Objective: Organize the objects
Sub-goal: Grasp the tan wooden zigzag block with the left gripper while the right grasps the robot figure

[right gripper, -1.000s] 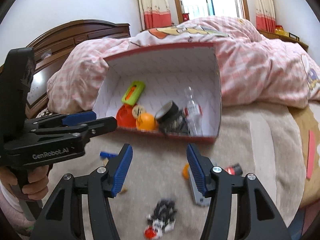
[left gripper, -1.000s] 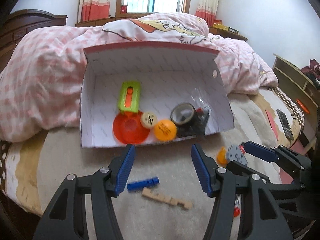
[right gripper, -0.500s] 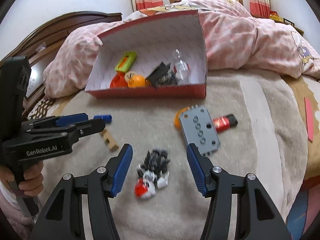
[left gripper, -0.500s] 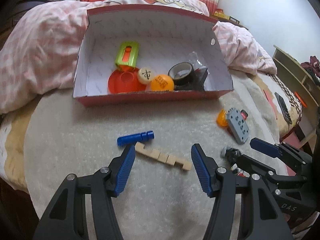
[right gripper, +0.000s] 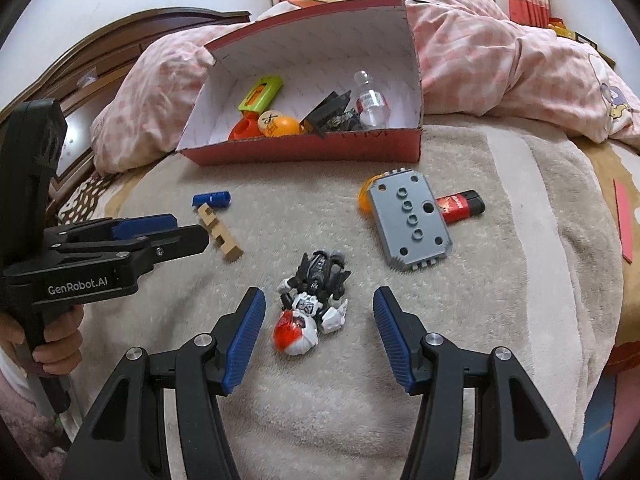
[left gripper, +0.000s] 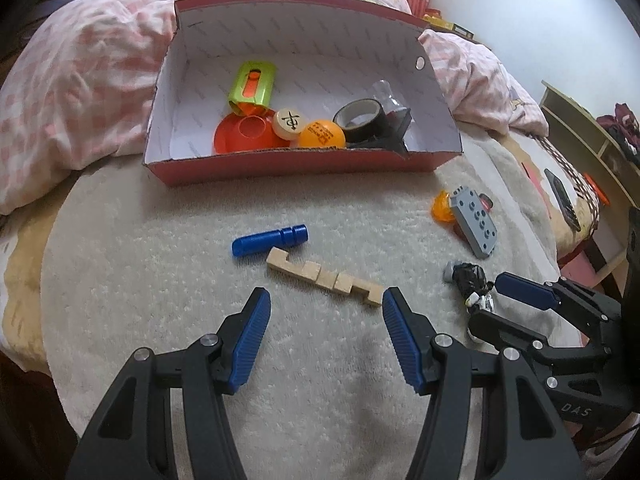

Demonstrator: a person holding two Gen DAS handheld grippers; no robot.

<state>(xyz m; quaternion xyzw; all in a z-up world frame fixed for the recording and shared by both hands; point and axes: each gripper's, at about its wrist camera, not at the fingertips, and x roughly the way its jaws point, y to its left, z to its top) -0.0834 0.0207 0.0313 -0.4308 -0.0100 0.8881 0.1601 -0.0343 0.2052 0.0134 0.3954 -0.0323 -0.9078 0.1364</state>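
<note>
A red cardboard box lies on the bed blanket, holding a green case, an orange disc, an orange ball, a tape roll and a small bottle. A notched wooden piece lies just ahead of my left gripper, which is open and empty above the blanket. A blue cylinder rests just beyond it. A black, white and red toy figure lies between the tips of my open right gripper, untouched.
A grey studded block lies to the right over an orange ball, beside a red lighter. A pink checked quilt is heaped behind the box. A wooden headboard stands at left; a shelf stands past the bed's right edge.
Both grippers came down and tilted toward the blanket. The wooden piece now sits close ahead of the left tips, and the toy figure lies between the right tips. Neither gripper's opening changed.
</note>
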